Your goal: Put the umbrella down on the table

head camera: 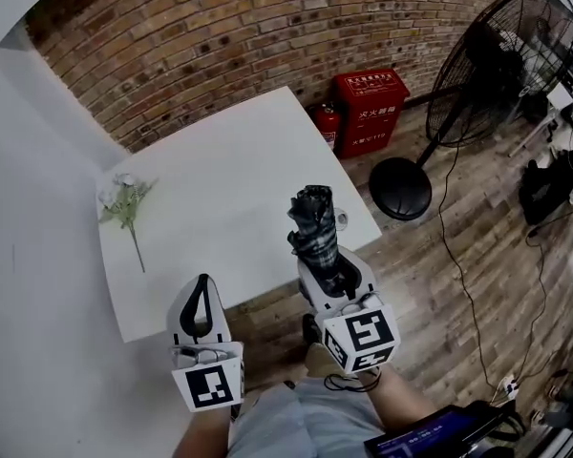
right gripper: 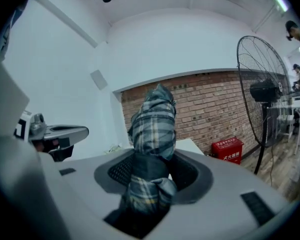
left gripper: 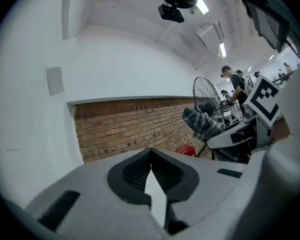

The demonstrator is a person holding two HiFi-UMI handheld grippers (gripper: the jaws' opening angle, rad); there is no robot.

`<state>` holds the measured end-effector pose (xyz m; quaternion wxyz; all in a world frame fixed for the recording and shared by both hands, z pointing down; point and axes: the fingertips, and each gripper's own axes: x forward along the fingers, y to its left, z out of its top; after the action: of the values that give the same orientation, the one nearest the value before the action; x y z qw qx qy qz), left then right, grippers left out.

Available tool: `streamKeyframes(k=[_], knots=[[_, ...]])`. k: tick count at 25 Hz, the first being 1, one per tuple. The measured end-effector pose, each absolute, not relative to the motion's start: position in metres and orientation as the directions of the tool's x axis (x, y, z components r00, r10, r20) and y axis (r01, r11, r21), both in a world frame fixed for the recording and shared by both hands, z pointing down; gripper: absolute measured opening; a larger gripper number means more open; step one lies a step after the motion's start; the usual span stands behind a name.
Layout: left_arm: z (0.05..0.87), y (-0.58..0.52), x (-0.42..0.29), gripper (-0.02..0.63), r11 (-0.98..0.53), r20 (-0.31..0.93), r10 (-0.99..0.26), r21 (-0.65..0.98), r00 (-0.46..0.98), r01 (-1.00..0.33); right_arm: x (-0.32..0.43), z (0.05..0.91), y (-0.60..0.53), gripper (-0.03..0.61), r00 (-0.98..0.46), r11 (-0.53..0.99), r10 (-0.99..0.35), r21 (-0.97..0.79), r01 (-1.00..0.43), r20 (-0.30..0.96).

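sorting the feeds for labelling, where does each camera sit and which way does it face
Head view: on the person's head, looking steeply down at the white table; shows both forearms, the left tongs and the right tongs gripping the umbrella.
Left gripper view: on the left tongs, facing the brick wall; its shut jaws show.
Right gripper view: on the right tongs, facing that wall too; its jaws clamp the umbrella.
Shared: both gripper views catch the fan and red box.
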<state>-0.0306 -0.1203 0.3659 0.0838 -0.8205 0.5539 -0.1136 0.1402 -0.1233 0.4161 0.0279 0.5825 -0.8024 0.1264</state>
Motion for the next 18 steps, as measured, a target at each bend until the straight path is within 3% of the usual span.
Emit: streamKeyframes(k=[7, 18], knots=[[0.347, -0.160, -0.006, 0.005, -0.322, 0.064, -0.946, -0.269, 0.317, -0.908, 0.159, 0.399, -0.175, 0.193, -0.367, 0.343, -0.917, -0.163, -0.925, 0.157], [0.309, -0.192, -0.030, 0.005, -0.195, -0.052, -0.975, -0.253, 0.215, -0.947, 0.146, 0.340, -0.233, 0.193, -0.426, 0.422, -0.903, -0.080, -0.903, 0.047]])
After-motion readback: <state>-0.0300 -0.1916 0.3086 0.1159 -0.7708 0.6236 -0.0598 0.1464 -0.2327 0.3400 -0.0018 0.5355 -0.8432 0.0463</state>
